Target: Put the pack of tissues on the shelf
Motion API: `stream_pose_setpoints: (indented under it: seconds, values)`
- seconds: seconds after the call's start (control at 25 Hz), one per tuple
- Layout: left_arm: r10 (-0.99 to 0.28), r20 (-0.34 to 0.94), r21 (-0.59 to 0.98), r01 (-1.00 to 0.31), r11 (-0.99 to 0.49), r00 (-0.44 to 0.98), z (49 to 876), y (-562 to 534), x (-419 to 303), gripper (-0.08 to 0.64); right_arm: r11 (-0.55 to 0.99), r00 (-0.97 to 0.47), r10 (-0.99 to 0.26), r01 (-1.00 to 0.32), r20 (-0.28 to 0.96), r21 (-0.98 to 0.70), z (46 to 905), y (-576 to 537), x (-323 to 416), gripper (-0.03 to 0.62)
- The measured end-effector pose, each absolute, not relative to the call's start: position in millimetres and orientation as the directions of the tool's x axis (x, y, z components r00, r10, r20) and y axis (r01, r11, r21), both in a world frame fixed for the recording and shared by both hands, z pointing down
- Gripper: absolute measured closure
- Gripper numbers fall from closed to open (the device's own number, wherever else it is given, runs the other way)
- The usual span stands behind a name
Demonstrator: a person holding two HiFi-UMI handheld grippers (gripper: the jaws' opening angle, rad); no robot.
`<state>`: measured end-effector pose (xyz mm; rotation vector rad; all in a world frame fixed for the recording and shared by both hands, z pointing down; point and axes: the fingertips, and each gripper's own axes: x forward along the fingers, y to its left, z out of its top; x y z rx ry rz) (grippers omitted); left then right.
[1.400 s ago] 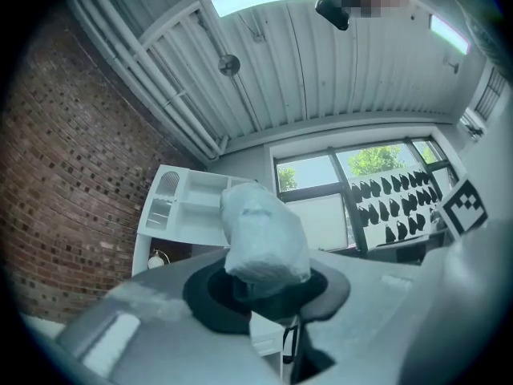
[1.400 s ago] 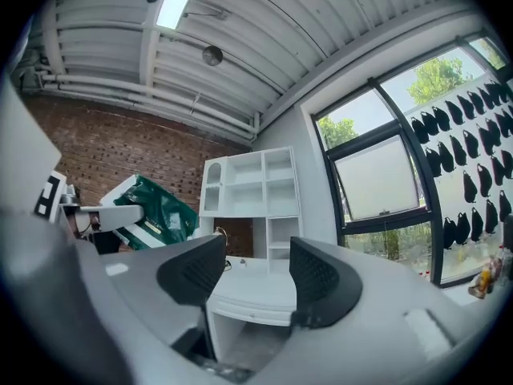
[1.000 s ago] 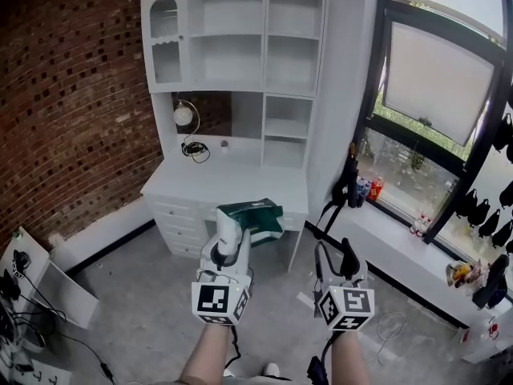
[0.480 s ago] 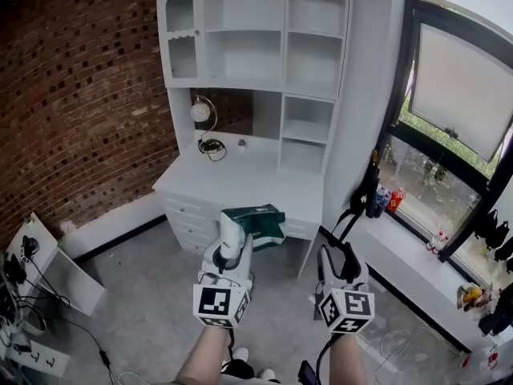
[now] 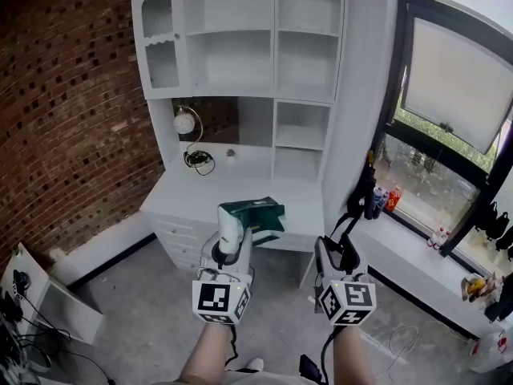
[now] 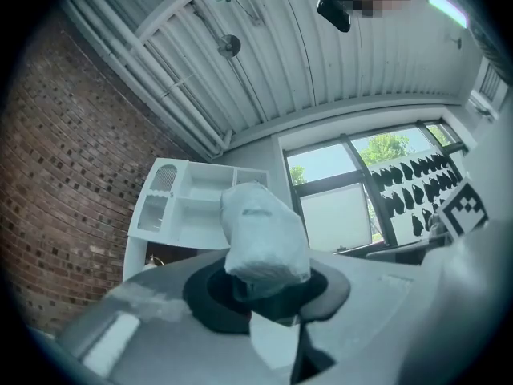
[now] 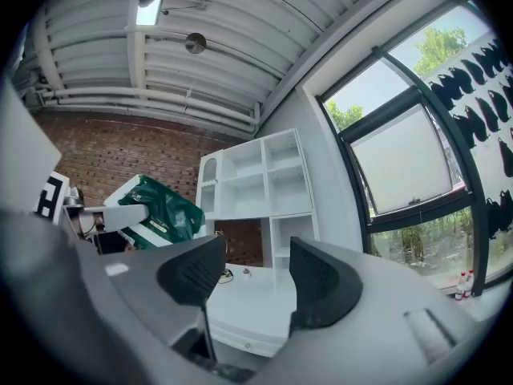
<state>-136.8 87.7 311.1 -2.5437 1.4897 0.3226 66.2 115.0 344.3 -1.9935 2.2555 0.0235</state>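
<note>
The pack of tissues (image 5: 255, 215) is in my left tool (image 5: 232, 233), which is drawn narrow and clamped on one end of it. The green bulk sticks out ahead of the tips and hangs in the air over the near edge of the table (image 5: 240, 197). The shelf unit (image 5: 240, 50) stands beyond and above the tool, well apart from it, so the pack is not yet placed. My right tool (image 5: 341, 255) hangs just to the right of the left one, spread wide with nothing between its jaws.

My worry is the hold. The pack is soft and I have it by one end only, so I judge it may sag or slide out as I raise it. The free end could also catch on a shelf board or divider if I bring it in too low. A lamp (image 5: 184, 122) and a cable (image 5: 197, 160) sit on the table ahead and left of the tool, and a low pass could knock them.

Against half a second ago, the shelf unit sits further left in the head view. Both tools are set as they were.
</note>
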Motion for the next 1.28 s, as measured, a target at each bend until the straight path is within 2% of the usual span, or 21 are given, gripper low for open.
stream_pose_setpoints:
  seconds: [0.48, 0.68, 1.28]
  values:
    - [-0.810, -0.256, -0.032, -0.842, -0.538, 0.527, 319, -3, -128, 0.457, 0.084, -0.076, -0.993, -0.994, -0.095, -0.076, 347, 37, 68, 0.339]
    - [-0.828, -0.232, -0.019, -0.853, -0.521, 0.511, 330, -41, -107, 0.457, 0.101, -0.096, -0.993, -0.991, -0.068, -0.084, 360, -3, 89, 0.339]
    - [-0.862, -0.252, -0.030, -0.894, -0.447, 0.440, 317, -128, -44, 0.457, 0.194, -0.186, -0.979, -0.976, -0.087, -0.096, 347, -110, 154, 0.339]
